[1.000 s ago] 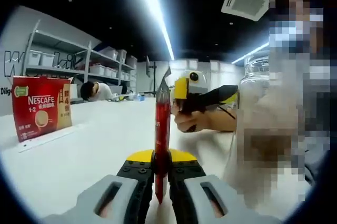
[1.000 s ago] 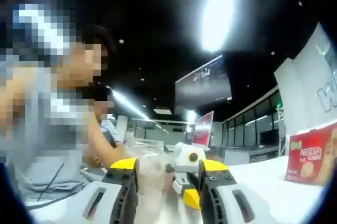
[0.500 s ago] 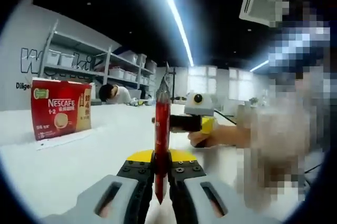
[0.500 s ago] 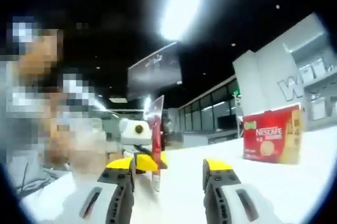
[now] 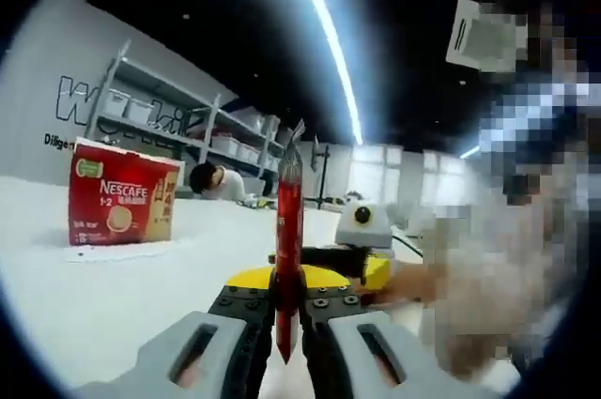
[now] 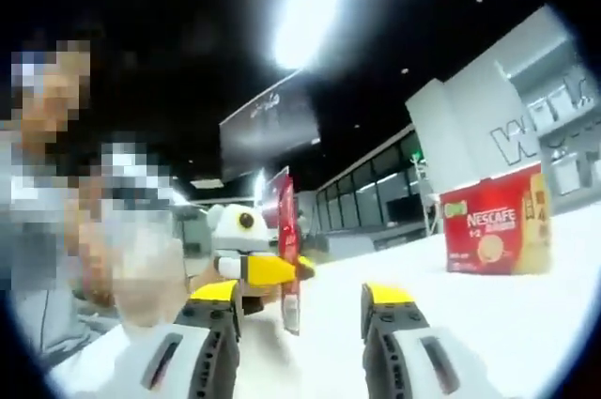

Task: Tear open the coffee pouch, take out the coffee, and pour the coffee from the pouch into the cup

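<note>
Two grippers: left gripper (image 5: 287, 324) jaws clamp the coffee pouch (image 5: 288, 230); right gripper (image 6: 300, 324) jaws gape empty.

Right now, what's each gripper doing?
Left gripper: shut on the red coffee pouch, held upright.
Right gripper: open, holding nothing.

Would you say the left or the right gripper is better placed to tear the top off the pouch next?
The right gripper, probably. The left gripper is shut on the pouch, holding it upright, so it has to hold. The right one's jaws are open and free, with the pouch just ahead between them.
</note>
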Demonstrator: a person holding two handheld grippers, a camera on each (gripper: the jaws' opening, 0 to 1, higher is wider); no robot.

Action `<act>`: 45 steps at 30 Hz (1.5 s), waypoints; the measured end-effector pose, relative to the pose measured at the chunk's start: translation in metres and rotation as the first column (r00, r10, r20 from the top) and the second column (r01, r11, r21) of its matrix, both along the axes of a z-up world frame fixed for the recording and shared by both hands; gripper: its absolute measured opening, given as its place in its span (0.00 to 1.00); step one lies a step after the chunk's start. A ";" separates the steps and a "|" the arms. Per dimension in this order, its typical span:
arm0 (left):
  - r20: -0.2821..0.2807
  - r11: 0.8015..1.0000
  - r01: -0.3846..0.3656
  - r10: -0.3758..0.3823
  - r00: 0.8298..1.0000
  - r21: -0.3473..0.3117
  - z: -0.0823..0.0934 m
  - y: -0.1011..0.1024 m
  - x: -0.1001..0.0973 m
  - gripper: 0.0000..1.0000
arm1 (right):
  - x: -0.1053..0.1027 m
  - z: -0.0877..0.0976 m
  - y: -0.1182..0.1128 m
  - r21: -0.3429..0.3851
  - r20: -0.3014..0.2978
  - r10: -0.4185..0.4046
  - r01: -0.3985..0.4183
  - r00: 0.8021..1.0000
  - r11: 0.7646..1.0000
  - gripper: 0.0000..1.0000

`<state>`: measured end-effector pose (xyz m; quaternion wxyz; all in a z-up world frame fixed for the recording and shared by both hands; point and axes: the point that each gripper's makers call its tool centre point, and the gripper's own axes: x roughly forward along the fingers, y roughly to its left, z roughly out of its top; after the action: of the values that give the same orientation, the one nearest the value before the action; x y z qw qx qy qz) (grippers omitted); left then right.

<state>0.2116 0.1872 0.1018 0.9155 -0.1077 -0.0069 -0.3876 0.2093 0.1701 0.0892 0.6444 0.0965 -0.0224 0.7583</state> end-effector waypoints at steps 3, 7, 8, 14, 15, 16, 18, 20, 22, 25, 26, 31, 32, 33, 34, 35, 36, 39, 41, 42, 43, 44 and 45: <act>0.009 0.998 0.062 -0.062 0.998 -0.004 0.006 -0.006 -0.009 0.12 | -0.025 -0.004 0.005 -0.021 -0.023 0.103 -0.104 0.994 0.994 0.44; 0.051 0.996 0.088 -0.087 0.995 -0.021 0.016 -0.007 -0.014 0.12 | -0.036 -0.009 0.011 -0.044 -0.026 0.148 -0.149 0.989 0.988 0.30; 0.056 0.995 0.093 -0.091 0.994 -0.024 0.016 -0.007 -0.014 0.12 | -0.037 -0.011 0.012 -0.052 -0.024 0.153 -0.154 0.988 0.987 0.27; 0.062 0.990 0.128 -0.125 0.990 -0.053 0.017 -0.007 -0.008 0.12 | -0.029 -0.004 0.016 -0.016 -0.065 0.147 -0.148 0.987 0.989 0.20; 0.062 0.990 0.131 -0.128 0.990 -0.049 0.017 -0.008 -0.008 0.12 | -0.029 -0.004 0.016 -0.015 -0.065 0.148 -0.149 0.987 0.989 0.19; 0.063 0.990 0.136 -0.133 0.989 -0.039 0.016 -0.010 -0.008 0.12 | -0.030 -0.004 0.015 -0.023 -0.055 0.147 -0.149 0.988 0.989 0.19; 0.075 0.988 0.151 -0.149 0.986 -0.023 0.019 -0.013 -0.011 0.12 | -0.035 -0.002 0.013 -0.027 -0.033 0.159 -0.160 0.987 0.987 0.18; 0.083 0.987 0.158 -0.156 0.984 -0.018 0.024 -0.012 -0.008 0.12 | -0.038 0.004 0.009 -0.015 -0.014 0.169 -0.169 0.986 0.986 0.18; 0.064 0.985 0.165 -0.162 0.985 -0.043 0.034 -0.011 -0.002 0.12 | -0.038 0.012 0.008 0.003 -0.008 0.154 -0.154 0.988 0.988 0.19; 0.052 0.983 0.177 -0.175 0.983 -0.042 0.052 -0.017 0.000 0.12 | -0.035 0.027 0.005 0.035 -0.022 0.141 -0.140 0.990 0.989 0.17; 0.056 0.983 0.181 -0.178 0.982 -0.040 0.056 -0.018 0.000 0.12 | -0.033 0.034 0.003 0.059 -0.040 0.135 -0.133 0.990 0.989 0.16; 0.043 0.977 0.215 -0.214 0.976 -0.007 0.082 -0.030 -0.008 0.12 | -0.039 0.063 -0.008 0.095 -0.065 0.138 -0.132 0.988 0.987 0.14; 0.034 0.975 0.222 -0.222 0.975 0.002 0.087 -0.032 -0.011 0.12 | -0.044 0.069 -0.010 0.086 -0.042 0.137 -0.133 0.990 0.987 0.14; 0.033 0.974 0.226 -0.226 0.974 0.003 0.092 -0.034 -0.016 0.12 | -0.048 0.075 -0.012 0.089 -0.034 0.139 -0.136 0.990 0.987 0.15; 0.041 0.973 0.231 -0.231 0.972 0.002 0.098 -0.036 -0.020 0.12 | -0.051 0.081 -0.013 0.091 -0.032 0.140 -0.137 0.990 0.986 0.15; 0.049 0.972 0.233 -0.233 0.971 0.000 0.106 -0.039 -0.026 0.12 | -0.054 0.086 -0.014 0.093 -0.032 0.141 -0.138 0.989 0.986 0.15; 0.054 0.972 0.237 -0.236 0.970 -0.002 0.113 -0.041 -0.030 0.12 | -0.056 0.091 -0.014 0.093 -0.034 0.144 -0.140 0.989 0.986 0.15; 0.079 0.971 0.239 -0.239 0.968 0.006 0.130 -0.048 -0.041 0.12 | -0.067 0.102 -0.014 0.104 -0.020 0.143 -0.140 0.990 0.985 0.15; 0.076 0.968 0.251 -0.252 0.965 0.016 0.139 -0.055 -0.051 0.12 | -0.076 0.110 -0.016 0.117 -0.016 0.151 -0.148 0.988 0.982 0.14; 0.079 0.967 0.254 -0.254 0.964 0.016 0.143 -0.058 -0.055 0.12 | -0.079 0.115 -0.018 0.130 -0.013 0.149 -0.146 0.989 0.981 0.13; 0.076 0.966 0.259 -0.259 0.963 0.009 0.145 -0.060 -0.059 0.12 | -0.081 0.118 -0.019 0.137 -0.015 0.151 -0.147 0.988 0.980 0.11; 0.079 0.965 0.261 -0.260 0.962 0.001 0.148 -0.063 -0.064 0.12 | -0.085 0.124 -0.022 0.149 -0.028 0.163 -0.158 0.986 0.976 0.11; 0.109 0.969 0.246 -0.245 0.963 -0.003 0.153 -0.063 -0.065 0.12 | -0.088 0.128 -0.023 0.158 -0.035 0.164 -0.156 0.986 0.975 0.11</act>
<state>0.1465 0.1242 0.2544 0.8578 -0.0943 -0.0461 -0.5032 0.1217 0.1467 0.2172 0.5722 0.1659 -0.0577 0.8011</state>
